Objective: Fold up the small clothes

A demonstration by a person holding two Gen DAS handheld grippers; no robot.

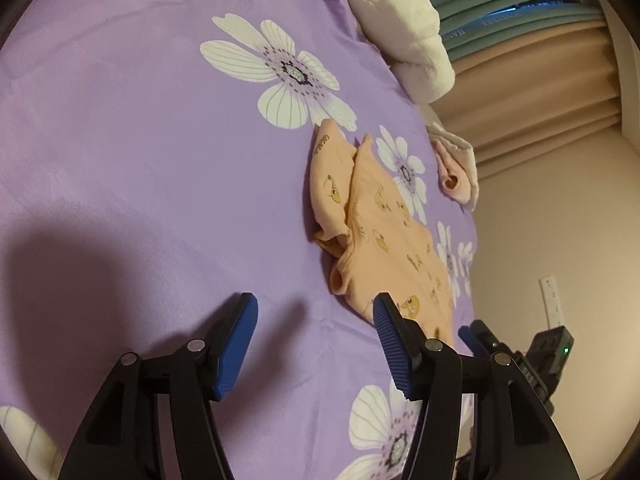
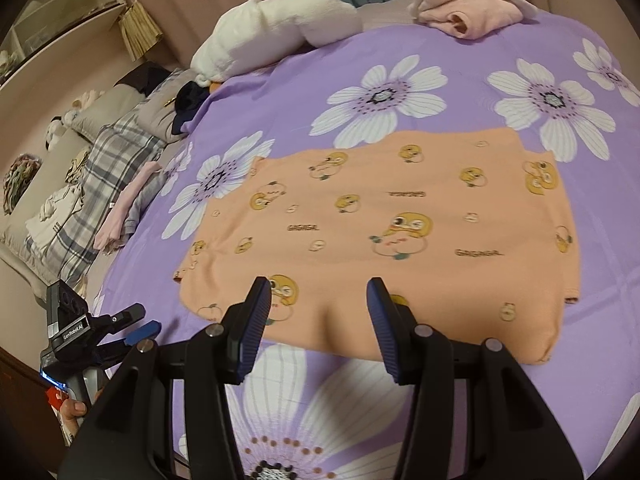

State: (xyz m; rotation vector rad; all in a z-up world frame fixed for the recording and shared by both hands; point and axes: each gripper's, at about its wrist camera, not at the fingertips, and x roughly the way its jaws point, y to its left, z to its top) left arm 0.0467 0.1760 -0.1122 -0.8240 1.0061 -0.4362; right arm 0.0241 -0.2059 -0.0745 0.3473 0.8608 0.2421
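Small peach cotton garment w/ yellow duck print point(image 2: 380, 220) lies partly folded on purple floral bedsheet point(image 2: 460, 72), looks light, limp & wrinkle-prone—best pinched at near hem; left gripper point(image 1: 316, 344) & right gripper point(image 2: 320, 324) both spread, holding nothing.

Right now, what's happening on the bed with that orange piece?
A person is folding small clothes with two handheld claws. The orange duck-print garment lies partly folded on the purple floral bedspread. The right claw is open, hovering over the garment's near edge. The left claw is also open, empty, off to the side above the bedspread. A folded pink garment sits at the far edge.
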